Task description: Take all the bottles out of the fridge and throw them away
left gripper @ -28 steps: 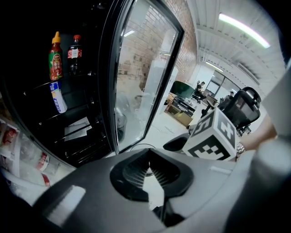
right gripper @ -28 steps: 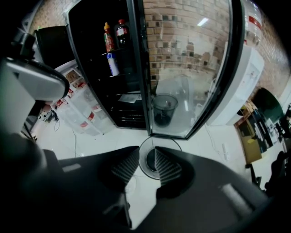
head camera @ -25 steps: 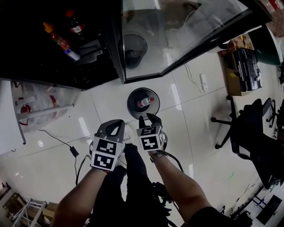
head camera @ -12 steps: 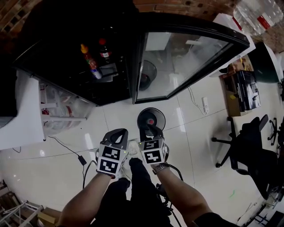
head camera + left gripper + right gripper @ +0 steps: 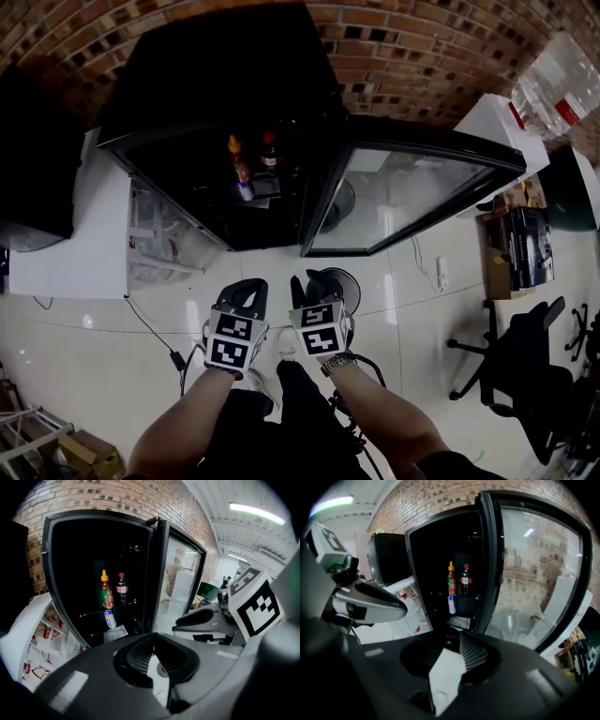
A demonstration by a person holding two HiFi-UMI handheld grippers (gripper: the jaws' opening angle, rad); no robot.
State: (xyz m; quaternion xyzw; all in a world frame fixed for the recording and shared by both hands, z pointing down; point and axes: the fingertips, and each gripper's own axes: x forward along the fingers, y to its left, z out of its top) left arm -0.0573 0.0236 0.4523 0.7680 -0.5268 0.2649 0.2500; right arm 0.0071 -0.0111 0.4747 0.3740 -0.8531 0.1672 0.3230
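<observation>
Hovering side by side above the floor, the left claw [image 5: 246, 287] and right claw [image 5: 302, 281] are both spread, nothing in either. Farther back the fridge [image 5: 216, 84] stands with its glass door [image 5: 412, 192] open, sauce bottle [image 5: 236, 155] and cola bottle [image 5: 270, 150] upright on a shelf inside.

Bright ceiling strip light [image 5: 257, 513], glare on floor [image 5: 89, 323], dark fridge [image 5: 89, 550], fisheye-warped edges.

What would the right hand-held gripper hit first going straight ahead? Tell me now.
Probably the lower shelf of the open fridge, around the white-and-blue bottle. Nothing shows nearer in line with the right hand-held gripper, though depth is unclear.
</observation>
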